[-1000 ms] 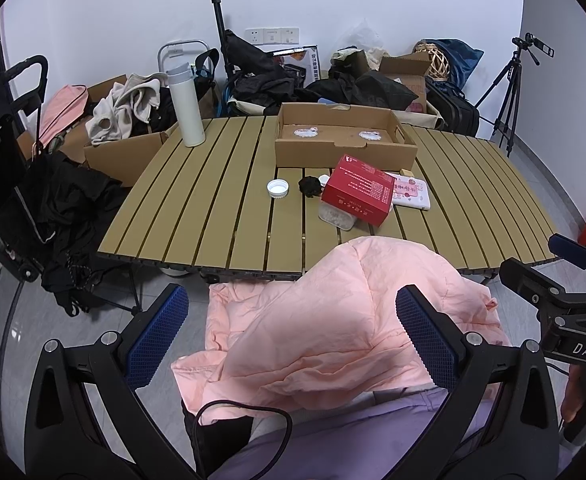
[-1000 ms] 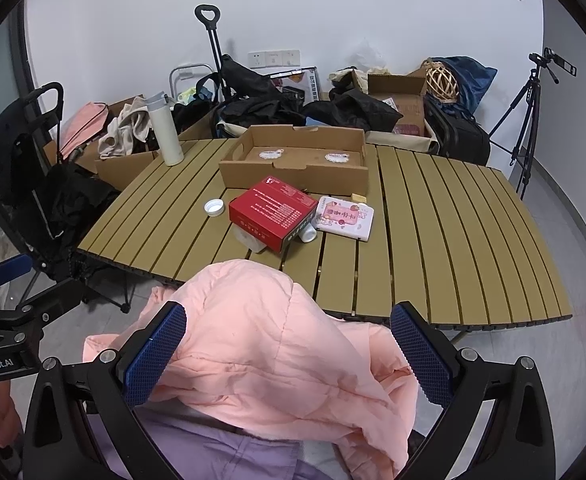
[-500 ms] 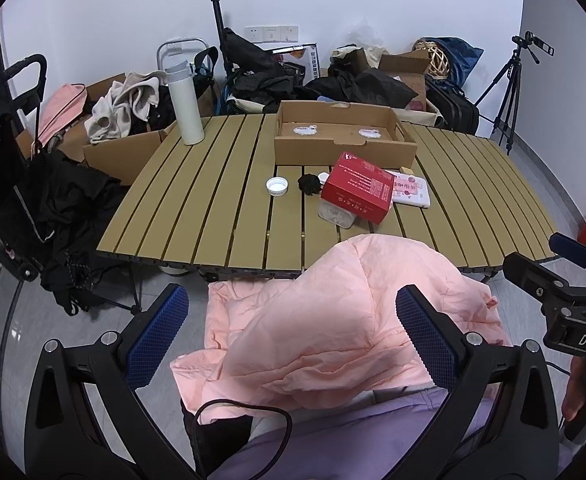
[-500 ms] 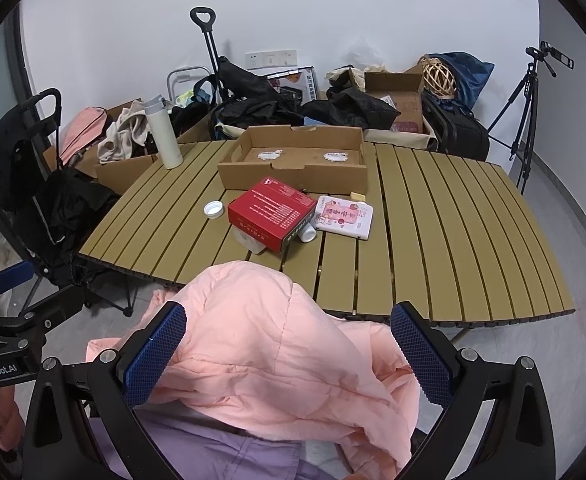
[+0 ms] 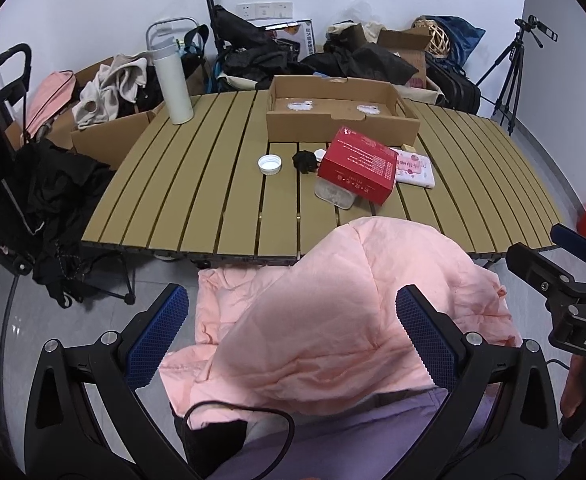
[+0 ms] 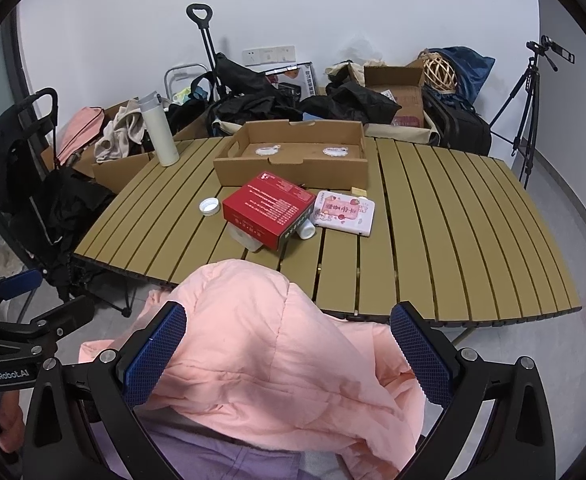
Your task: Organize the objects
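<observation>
Hovering off table edge | both grippers, left [image 5: 291, 328] & right [image 6: 287, 344], jaws spread, empty | risk: red box [image 6: 269, 210] perched on clear tub [image 5: 335, 193] could've tipped if nudged | pink jacket [image 6: 277, 344] blocked near reach

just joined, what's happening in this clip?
Nothing is being handled yet. A person holds the left tongs and right tongs, both open, hanging above a pink jacket near their lap, short of the slatted table. On the table sit an open cardboard box, a red box resting on small containers, a pink packet, a white lid and a white bottle. All untouched.
</observation>
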A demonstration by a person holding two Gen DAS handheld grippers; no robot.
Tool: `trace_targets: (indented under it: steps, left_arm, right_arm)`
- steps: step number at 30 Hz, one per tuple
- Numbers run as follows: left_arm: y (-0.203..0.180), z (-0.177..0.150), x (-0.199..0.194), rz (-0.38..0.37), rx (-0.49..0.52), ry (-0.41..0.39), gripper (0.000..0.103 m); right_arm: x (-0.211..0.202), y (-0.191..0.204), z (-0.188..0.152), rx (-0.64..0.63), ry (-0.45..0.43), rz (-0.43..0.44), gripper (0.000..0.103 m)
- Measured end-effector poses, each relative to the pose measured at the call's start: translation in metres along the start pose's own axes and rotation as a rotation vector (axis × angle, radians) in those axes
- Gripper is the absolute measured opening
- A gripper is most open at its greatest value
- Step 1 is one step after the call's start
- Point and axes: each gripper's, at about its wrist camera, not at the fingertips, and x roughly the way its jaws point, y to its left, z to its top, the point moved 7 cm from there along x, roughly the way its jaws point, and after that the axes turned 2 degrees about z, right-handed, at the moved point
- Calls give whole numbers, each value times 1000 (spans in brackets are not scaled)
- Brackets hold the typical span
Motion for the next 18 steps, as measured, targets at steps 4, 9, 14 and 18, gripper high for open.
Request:
trace_targets:
  steps: [4, 9, 14, 18]
  left_arm:
    - [4, 15, 29, -40, 14, 51, 103]
    - [8, 63, 71, -81, 24, -18, 103]
    - [-19, 108, 121, -237, 133, -26, 103]
    - [-39, 125, 178, -292, 176, 35, 95]
  right_arm:
    - [24, -9, 6, 26, 2, 25, 103]
    - [60, -24, 47, 26, -98, 65, 103]
    - [151, -33, 52, 80, 183, 170, 103]
    - [194, -49, 67, 217, 192, 174, 96]
